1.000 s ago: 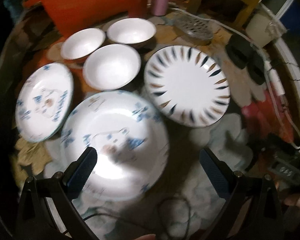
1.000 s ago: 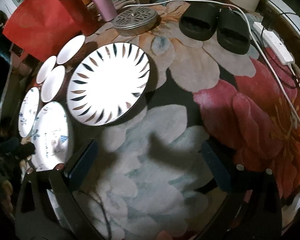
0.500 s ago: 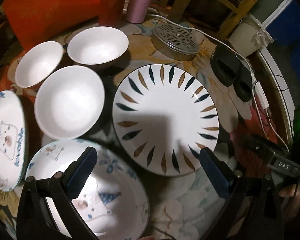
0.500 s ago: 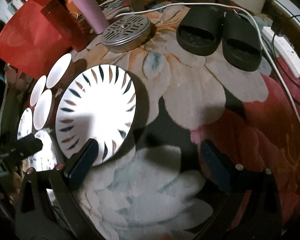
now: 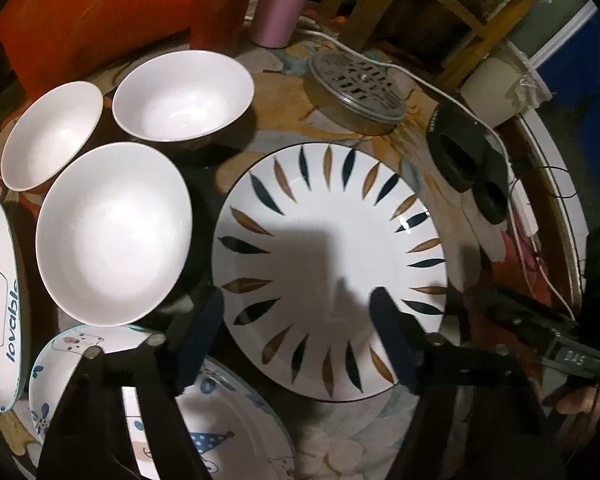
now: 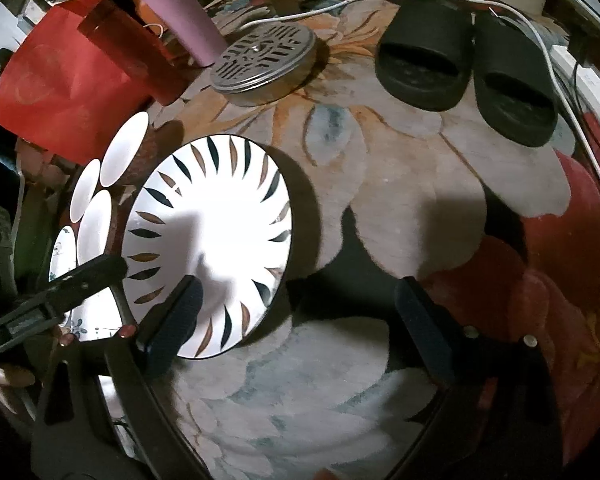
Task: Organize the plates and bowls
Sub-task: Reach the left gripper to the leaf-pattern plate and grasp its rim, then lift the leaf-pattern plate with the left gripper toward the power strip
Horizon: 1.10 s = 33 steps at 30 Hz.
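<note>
The round white ceramic plate with dark and tan leaf marks around its rim (image 5: 332, 264) lies flat on the flower-patterned surface (image 6: 400, 184), near the middle, with three plain white bowls (image 5: 114, 234) just beside its left rim. Two white plates printed with blue cartoon bears (image 5: 236, 420) lie toward the near left edge.

The left gripper (image 5: 300, 340) is closing; its jaws straddle the near left part of the leaf plate, and no pad presses on it. The right gripper (image 6: 296, 320) is closing slightly from a wide spread; its left pad hangs over the plate's near rim, the right pad over bare surface, and nothing is held.

Probable hazards:
- A pad may land on the flat face instead of the rim, so the glazed plate slips out.
- Lifting by one rim may tip the plate against the nearest bowl or the bear plate.
- The two grippers work close together and may collide.
</note>
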{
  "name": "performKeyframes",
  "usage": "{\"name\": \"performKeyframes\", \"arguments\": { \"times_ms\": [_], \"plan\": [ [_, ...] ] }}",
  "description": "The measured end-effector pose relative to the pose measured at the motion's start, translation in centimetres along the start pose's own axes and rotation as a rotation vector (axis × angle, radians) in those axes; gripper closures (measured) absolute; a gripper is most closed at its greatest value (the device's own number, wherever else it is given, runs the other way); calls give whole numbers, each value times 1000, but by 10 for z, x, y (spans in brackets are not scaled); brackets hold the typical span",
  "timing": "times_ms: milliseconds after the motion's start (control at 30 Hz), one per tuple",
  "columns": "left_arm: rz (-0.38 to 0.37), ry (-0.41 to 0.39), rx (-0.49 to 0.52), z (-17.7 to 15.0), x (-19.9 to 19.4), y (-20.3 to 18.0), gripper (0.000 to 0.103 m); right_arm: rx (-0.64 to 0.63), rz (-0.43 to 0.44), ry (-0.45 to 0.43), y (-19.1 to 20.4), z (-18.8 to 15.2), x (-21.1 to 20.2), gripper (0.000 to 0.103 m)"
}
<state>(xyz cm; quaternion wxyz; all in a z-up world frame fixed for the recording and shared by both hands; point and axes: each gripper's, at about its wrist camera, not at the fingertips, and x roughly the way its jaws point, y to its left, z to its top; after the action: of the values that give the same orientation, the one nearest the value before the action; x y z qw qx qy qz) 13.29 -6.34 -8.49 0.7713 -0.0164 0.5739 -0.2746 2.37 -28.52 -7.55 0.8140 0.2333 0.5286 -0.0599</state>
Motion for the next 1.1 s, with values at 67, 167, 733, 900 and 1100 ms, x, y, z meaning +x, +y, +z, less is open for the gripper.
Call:
{"name": "performKeyframes", "arguments": {
  "times_ms": [67,167,733,900,1100],
  "plan": [
    [24,10,-6,0,4,2,32,0,3,0,1,2,2,6],
    [52,18,-23,1,10,6,33,13,14,12,1,6,8,6],
    [199,81,-80,1,37,15,72,-12,69,124,1,24,56,60],
    [190,79,-102,0,35,20,76,-61,54,136,7,24,61,84],
    [180,60,-88,-4,29,16,80,-90,50,120,6,21,54,85]
  ]
}}
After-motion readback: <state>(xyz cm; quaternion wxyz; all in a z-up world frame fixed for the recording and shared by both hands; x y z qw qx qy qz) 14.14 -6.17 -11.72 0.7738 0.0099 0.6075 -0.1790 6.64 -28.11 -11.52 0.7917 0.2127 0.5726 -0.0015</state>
